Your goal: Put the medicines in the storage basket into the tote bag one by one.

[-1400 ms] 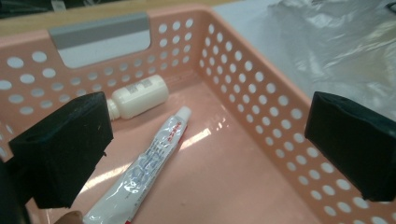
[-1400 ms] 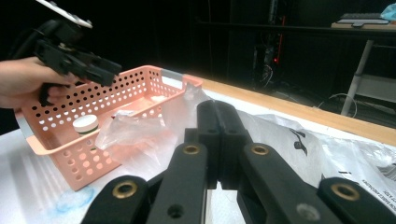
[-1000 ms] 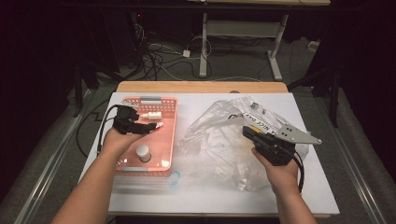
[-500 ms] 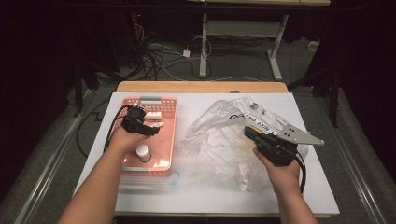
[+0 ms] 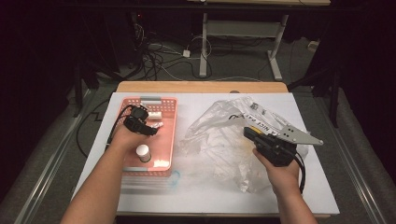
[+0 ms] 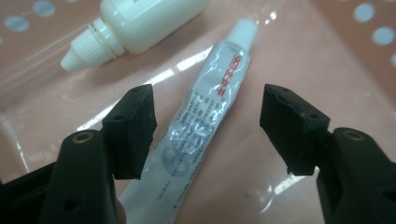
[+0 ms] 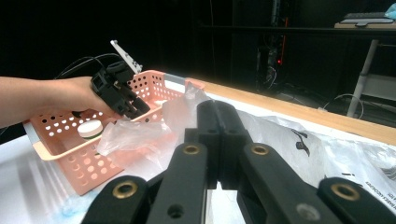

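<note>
over the pink basket [image 5: 169,135] at the left, the left gripper [image 6: 208,126] points down at a white tube [image 6: 205,126] lying on the basket floor; its jaws have just been closing and straddle the tube without touching it. beside the tube lies a small white bottle [image 6: 135,23]. farther right, the right gripper [image 7: 217,135] is clamped on the clear plastic bag [image 5: 224,140].

Glossy perforated pink plastic basket [image 6: 327,56], smooth shiny white foil-like squeeze tube [image 6: 205,121] with ribbed plastic cap, glossy white plastic dropper bottle [image 6: 140,23], matt black plastic left gripper [image 6: 210,135], crinkled glossy clear plastic bag [image 5: 224,140], matt white counter [image 5: 196,196] with wooden far edge
</note>
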The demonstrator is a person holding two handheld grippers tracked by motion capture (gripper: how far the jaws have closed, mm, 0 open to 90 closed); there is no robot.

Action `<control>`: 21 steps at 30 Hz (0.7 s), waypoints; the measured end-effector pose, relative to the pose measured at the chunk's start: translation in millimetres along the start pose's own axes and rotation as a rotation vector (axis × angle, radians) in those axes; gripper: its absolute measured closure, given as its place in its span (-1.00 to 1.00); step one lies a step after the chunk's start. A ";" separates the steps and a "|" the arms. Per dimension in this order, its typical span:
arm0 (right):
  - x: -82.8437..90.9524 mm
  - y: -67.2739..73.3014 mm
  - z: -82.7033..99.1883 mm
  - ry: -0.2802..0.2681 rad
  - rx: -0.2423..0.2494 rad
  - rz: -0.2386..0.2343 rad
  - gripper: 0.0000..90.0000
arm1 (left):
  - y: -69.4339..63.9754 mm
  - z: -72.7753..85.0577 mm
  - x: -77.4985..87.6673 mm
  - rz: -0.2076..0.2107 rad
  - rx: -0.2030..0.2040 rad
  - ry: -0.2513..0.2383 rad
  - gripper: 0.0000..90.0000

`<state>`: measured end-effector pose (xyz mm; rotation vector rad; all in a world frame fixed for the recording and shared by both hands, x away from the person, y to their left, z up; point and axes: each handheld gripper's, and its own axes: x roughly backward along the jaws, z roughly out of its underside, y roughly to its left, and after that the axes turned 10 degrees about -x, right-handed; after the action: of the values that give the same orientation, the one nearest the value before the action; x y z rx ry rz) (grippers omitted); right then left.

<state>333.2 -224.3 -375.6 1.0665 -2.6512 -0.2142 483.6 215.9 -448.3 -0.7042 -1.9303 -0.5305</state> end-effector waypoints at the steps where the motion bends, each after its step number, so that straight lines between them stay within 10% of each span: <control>1: 0.2 0.2 0.1 0.001 -0.002 0.001 1.00 | -0.8 0.3 -1.7 0.003 -0.005 0.015 -0.21; 21: 3.4 0.8 -0.2 -0.003 -0.001 0.003 1.00 | -9.9 -1.4 -4.2 0.073 -0.034 -0.003 0.45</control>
<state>330.4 -226.1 -374.6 1.0622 -2.6548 -0.2172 479.3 206.6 -452.2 -0.7950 -1.8945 -0.5184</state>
